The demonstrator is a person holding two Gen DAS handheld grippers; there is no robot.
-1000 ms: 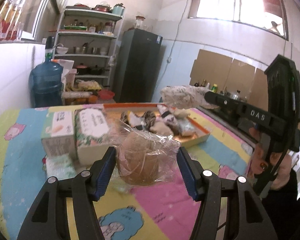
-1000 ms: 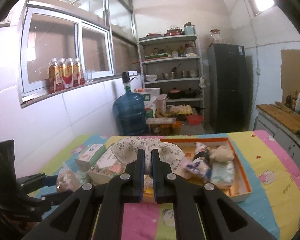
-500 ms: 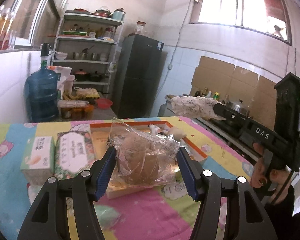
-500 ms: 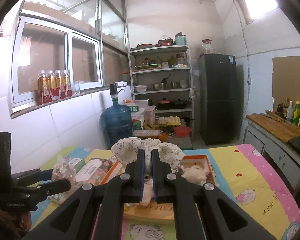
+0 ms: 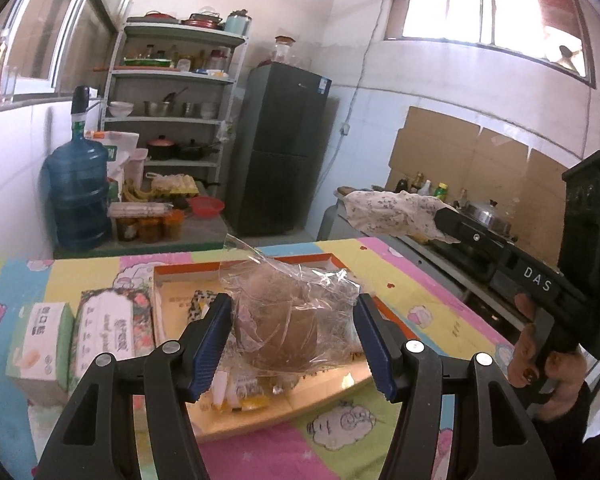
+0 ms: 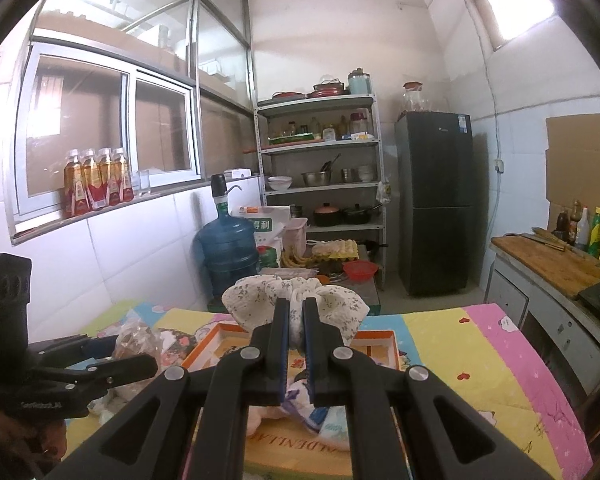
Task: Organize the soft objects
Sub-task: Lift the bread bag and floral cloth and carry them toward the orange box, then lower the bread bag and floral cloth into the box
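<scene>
Much of the orange-rimmed tray (image 5: 332, 258) on the counter (image 5: 420, 300) is hidden by the left tongs (image 5: 294, 340), which grip a clear bag of bread (image 5: 296, 320) above it. At three o'clock, the right tongs (image 6: 296, 334) pinch a floral cloth bundle (image 6: 296, 300), raised.

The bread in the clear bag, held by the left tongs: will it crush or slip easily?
The bread bag probably crushes easily: the film wrinkles between the left tongs. The glossy plastic may slip. It looks light, since the loose top stands up unsupported.
</scene>
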